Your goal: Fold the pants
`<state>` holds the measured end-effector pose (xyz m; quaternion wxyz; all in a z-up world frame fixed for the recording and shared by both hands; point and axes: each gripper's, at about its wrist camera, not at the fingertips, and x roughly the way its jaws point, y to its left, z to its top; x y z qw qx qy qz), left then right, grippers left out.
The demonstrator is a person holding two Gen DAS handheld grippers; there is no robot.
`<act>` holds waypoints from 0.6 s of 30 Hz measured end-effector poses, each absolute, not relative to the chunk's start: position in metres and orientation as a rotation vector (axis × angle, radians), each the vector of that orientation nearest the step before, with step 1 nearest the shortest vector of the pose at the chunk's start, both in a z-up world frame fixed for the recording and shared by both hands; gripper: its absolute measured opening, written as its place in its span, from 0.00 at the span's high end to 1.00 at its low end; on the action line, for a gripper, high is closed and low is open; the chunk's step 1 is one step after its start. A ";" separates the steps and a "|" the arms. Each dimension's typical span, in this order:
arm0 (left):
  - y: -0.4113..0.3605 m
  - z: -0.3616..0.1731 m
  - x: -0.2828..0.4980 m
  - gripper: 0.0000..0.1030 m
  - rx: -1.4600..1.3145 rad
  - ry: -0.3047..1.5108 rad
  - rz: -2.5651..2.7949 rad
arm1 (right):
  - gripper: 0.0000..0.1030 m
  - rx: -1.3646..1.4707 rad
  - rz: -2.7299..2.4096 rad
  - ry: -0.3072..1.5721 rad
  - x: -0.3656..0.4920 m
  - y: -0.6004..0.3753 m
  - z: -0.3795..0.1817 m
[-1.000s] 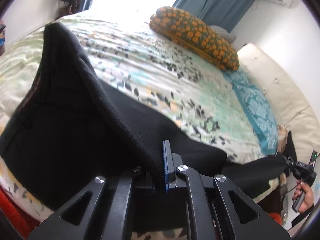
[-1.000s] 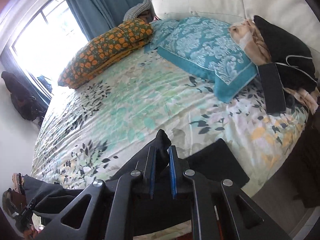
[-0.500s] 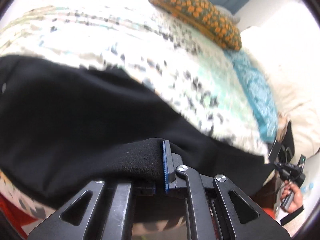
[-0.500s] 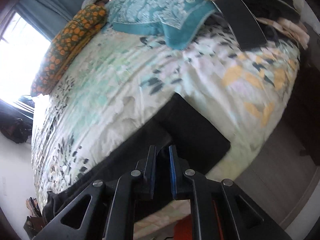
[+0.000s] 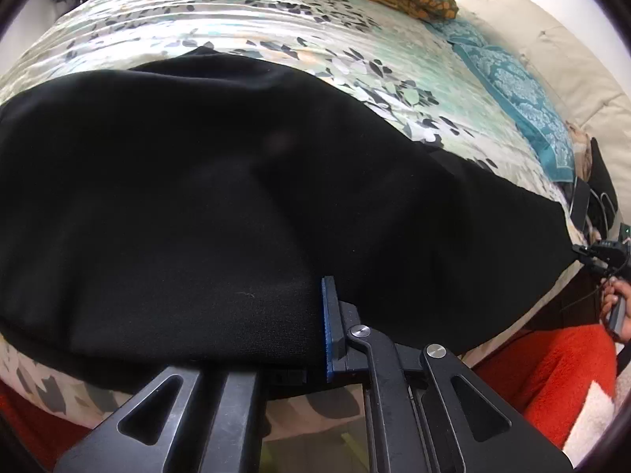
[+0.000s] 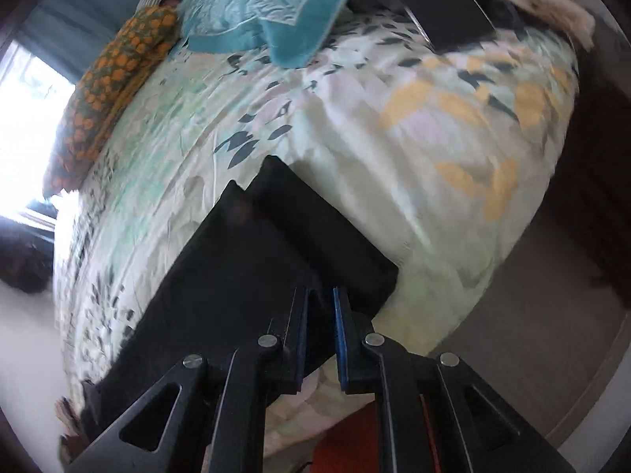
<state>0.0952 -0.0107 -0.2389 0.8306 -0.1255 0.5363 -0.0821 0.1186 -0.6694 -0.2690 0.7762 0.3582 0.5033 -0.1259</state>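
Currently black pants (image 5: 236,197) lie spread on the bed (image 5: 276,19), near its front edge. Left claw (image 5: 311,331) pinches the fabric's near edge. Right claw (image 6: 319,331) pinches the pants (image 6: 256,268) at their far end.

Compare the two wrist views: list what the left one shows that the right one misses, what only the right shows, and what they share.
Only the left wrist view shows the cream headboard, an orange-red fuzzy fabric below the bed edge, and the person's hand on the other gripper's handle.

Only the right wrist view shows the bright window, the far end of the black pants with two stepped corners, and a flat black object near the top.

Both show the pants lying on the floral bedspread, the orange patterned pillow and the teal pillow.
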 end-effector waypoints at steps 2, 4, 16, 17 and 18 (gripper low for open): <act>-0.016 -0.237 0.099 0.96 -0.282 1.136 -0.173 | 0.88 0.741 -0.275 1.080 0.119 -0.671 -0.265; -0.019 -0.236 0.101 0.96 -0.293 1.138 -0.170 | 0.88 0.696 -0.271 1.073 0.122 -0.668 -0.259; -0.021 -0.246 0.109 0.94 -0.306 1.177 -0.189 | 0.88 0.684 -0.387 1.013 0.113 -0.675 -0.251; -0.022 -0.246 0.109 0.94 -0.308 1.178 -0.192 | 0.88 0.687 -0.397 1.018 0.112 -0.677 -0.251; -0.023 -0.246 0.110 0.94 -0.306 1.179 -0.196 | 0.88 0.690 -0.408 1.017 0.111 -0.678 -0.251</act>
